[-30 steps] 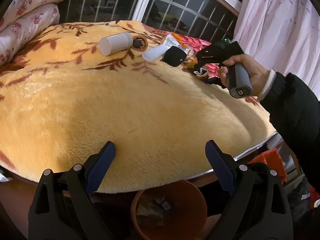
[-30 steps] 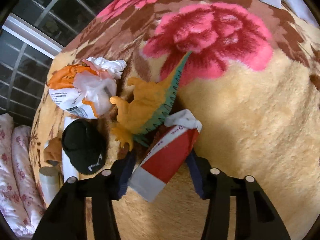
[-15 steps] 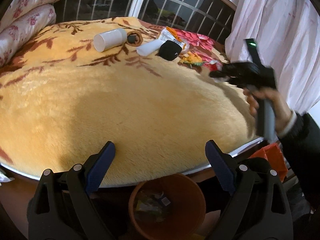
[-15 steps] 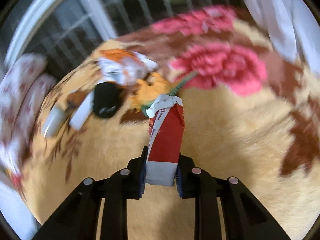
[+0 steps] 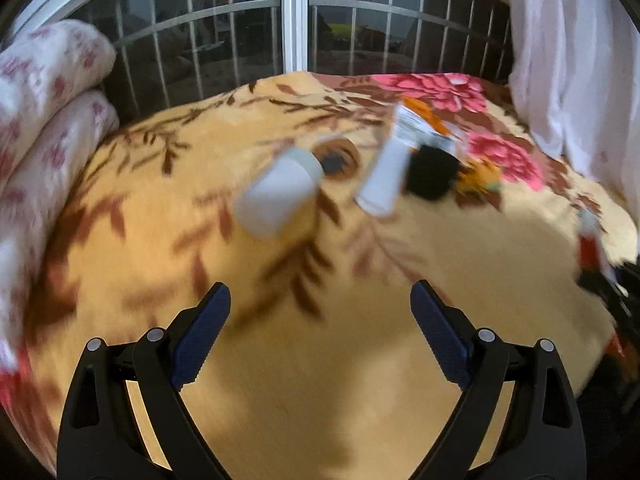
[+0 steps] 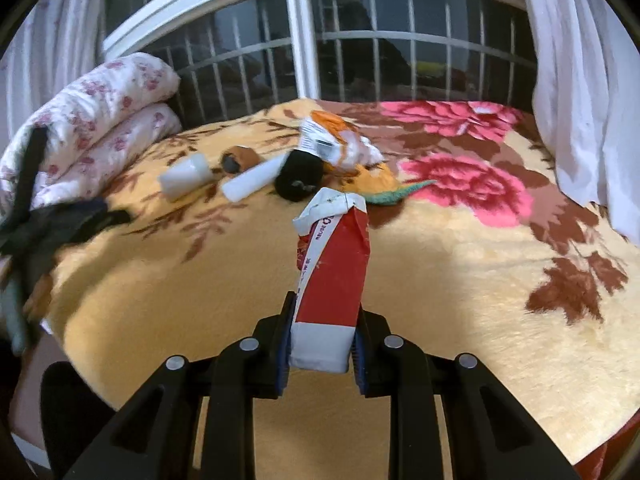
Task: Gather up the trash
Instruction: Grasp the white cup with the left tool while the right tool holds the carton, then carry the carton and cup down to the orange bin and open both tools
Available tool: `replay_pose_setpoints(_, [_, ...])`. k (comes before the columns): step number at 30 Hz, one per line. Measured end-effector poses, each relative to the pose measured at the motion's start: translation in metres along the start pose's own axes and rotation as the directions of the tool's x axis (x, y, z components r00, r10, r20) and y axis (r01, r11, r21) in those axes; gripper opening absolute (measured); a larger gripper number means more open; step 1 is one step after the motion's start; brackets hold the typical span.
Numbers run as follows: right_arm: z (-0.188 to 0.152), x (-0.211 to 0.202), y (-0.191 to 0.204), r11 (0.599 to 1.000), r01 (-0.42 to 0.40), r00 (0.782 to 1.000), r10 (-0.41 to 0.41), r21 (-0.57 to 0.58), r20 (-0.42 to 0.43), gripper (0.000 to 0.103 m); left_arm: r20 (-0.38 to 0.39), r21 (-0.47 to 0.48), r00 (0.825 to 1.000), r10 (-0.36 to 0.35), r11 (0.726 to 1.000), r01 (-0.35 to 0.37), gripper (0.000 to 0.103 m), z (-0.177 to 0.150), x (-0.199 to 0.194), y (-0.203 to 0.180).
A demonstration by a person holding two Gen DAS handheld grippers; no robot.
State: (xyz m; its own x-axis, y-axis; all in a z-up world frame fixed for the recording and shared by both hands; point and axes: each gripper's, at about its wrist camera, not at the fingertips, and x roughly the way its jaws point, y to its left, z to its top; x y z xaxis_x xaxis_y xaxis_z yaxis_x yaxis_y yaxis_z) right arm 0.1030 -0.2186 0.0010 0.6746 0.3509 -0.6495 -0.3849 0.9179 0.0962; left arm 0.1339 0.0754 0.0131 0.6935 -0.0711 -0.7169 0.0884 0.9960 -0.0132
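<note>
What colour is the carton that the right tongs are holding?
The carton is red with a white base and white crumpled top, clearest in the right wrist view.

In the left wrist view motion blur smears the white cup (image 5: 280, 196), and the right edge cuts off the red carton (image 5: 591, 246).

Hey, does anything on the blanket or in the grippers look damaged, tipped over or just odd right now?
The red carton clamped in the right gripper is crushed, its white top crumpled and torn. On the blanket, the white cup and white tube lie on their sides beside a crumpled orange wrapper.
</note>
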Motion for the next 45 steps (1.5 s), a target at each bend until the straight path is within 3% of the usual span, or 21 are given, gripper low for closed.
replay_pose_setpoints(7, [0.000,-0.003,-0.001,0.998,-0.046,0.999,0.045,0.045,0.010,0.025,-0.088,0.127,0.996,0.016,0.992,-0.005,0.089,0.052,0.065,0.021])
replay_pose_setpoints(10, [-0.001,0.001,-0.001,0.998,-0.045,0.999,0.045,0.040,-0.004,0.025,-0.121,0.153,0.991,0.058,0.987,-0.039,0.089,0.060,0.089,0.023])
replay_pose_setpoints(11, [-0.002,0.004,-0.002,0.998,-0.050,0.999,0.051,0.046,-0.012,0.025,-0.132,0.156,0.988,0.080,0.986,-0.059,0.084,0.061,0.098,0.023])
replay_pose_setpoints(12, [-0.002,0.005,-0.003,0.997,-0.052,0.999,0.053,0.053,-0.013,0.025,-0.138,0.159,0.986,0.092,0.985,-0.070,0.063,0.061,0.103,0.023])
replay_pose_setpoints(13, [-0.003,0.007,-0.004,0.997,-0.051,0.999,0.052,0.063,-0.015,0.025,-0.163,0.158,0.981,0.104,0.984,-0.079,0.052,0.060,0.112,0.024])
replay_pose_setpoints(19, [-0.004,0.011,-0.007,0.996,-0.051,0.999,0.052,0.078,-0.013,0.025,-0.119,0.119,0.981,0.152,0.983,-0.138,0.049,0.054,0.112,0.019])
replay_pose_setpoints(24, [-0.006,0.007,-0.005,0.996,-0.043,0.999,0.043,0.075,-0.003,0.025,-0.076,0.075,0.982,0.172,0.983,-0.166,0.049,0.050,0.087,0.011])
replay_pose_setpoints(30, [-0.007,-0.011,-0.002,0.997,-0.044,0.999,0.043,0.062,0.024,0.025,-0.012,0.017,0.988,0.152,0.988,-0.152,0.049,0.029,0.030,-0.018])
replay_pose_setpoints(40, [-0.031,-0.058,0.022,0.998,-0.070,0.997,0.070,0.001,0.045,0.025,0.032,-0.049,0.995,0.091,0.995,-0.089,0.048,-0.042,-0.055,-0.074])
replay_pose_setpoints(45, [-0.054,-0.079,0.035,0.994,-0.101,0.994,0.102,-0.034,0.033,0.025,0.067,-0.032,0.996,0.066,0.997,-0.064,0.048,-0.080,-0.094,-0.098])
